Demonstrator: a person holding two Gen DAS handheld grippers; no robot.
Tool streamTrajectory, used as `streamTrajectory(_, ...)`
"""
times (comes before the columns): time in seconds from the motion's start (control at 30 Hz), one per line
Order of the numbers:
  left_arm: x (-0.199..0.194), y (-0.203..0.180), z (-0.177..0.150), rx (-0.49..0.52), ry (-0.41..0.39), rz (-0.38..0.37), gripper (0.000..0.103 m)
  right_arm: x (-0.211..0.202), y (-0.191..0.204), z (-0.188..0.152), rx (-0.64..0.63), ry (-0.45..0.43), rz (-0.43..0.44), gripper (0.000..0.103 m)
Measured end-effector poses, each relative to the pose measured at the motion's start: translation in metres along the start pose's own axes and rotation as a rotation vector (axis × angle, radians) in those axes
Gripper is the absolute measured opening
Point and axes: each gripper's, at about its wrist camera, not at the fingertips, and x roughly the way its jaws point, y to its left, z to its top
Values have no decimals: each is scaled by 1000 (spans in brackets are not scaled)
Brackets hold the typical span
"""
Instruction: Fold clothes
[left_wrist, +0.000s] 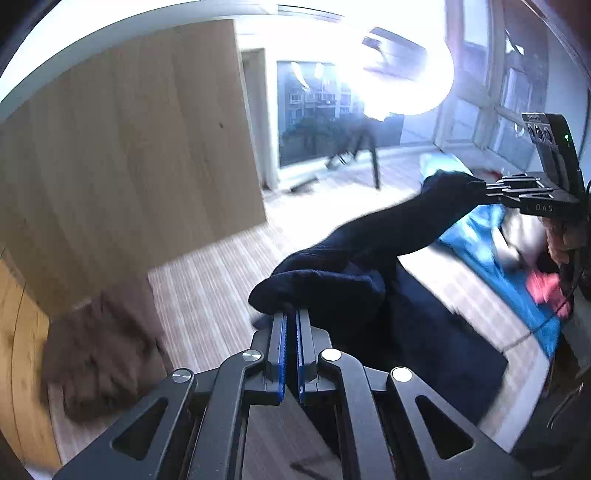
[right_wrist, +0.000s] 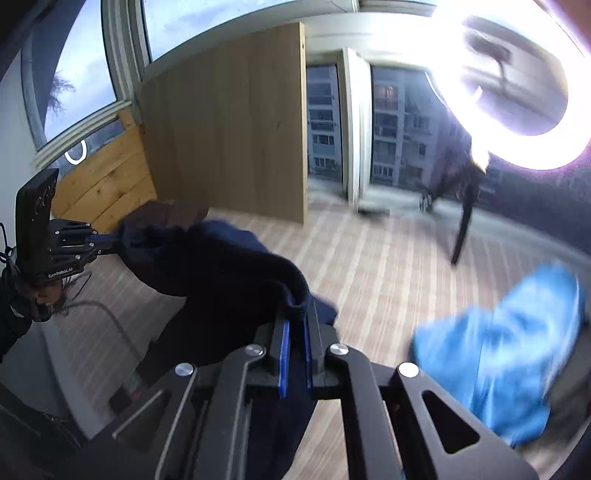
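Over a pale striped tabletop (left_wrist: 207, 288) by big windows, the left gripper (left_wrist: 291, 317) and right gripper (right_wrist: 295, 314) each pinch an edge of the navy garment (left_wrist: 369, 240), limp, light cloth sagging between them, best held near corners.

Matt navy cloth garment (left_wrist: 354, 258); striped wood-look tabletop (left_wrist: 221, 277).

The left claw (left_wrist: 290, 317) pinches one end of a dark navy garment (left_wrist: 369, 258), the right claw (left_wrist: 480, 186) its other end, above the worktop (left_wrist: 221, 280).
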Motion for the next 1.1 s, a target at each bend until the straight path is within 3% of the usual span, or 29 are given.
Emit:
streamTrajectory(0.2,-9,-19,-58,-64,76,-48,3,-1,19,-87,76,92,-10,6)
streamTrajectory(0.37,-21,-28,-94,-120,134,-85,3,4,19,-129,122,151,-44,6)
streamTrajectory(0.6,-24,-52,-114,-95,147,-114,3,-6,24,-149,101,152,-66,6)
streamTrajectory(0.7,-15,-62,-126,-45,193,-123,5,2,25,-162,96,183,-76,6)
streamTrajectory(0.8,-13,-68,-140,-4,280,-116,9,17,29,-178,60,329,-74,15)
streamTrajectory(0.9,-35,-72,-145,50,313,-186,14,9,44,-185,-23,421,-96,19)
streamTrajectory(0.97,-55,-75,-145,96,325,-244,16,-14,50,-178,-39,406,-52,22)
streamTrajectory(1.03,-75,-75,-142,148,331,-247,17,-38,53,-169,-35,392,12,38)
streamTrajectory(1.1,-93,-72,-139,188,337,-237,17,-60,54,-160,-9,389,93,41)
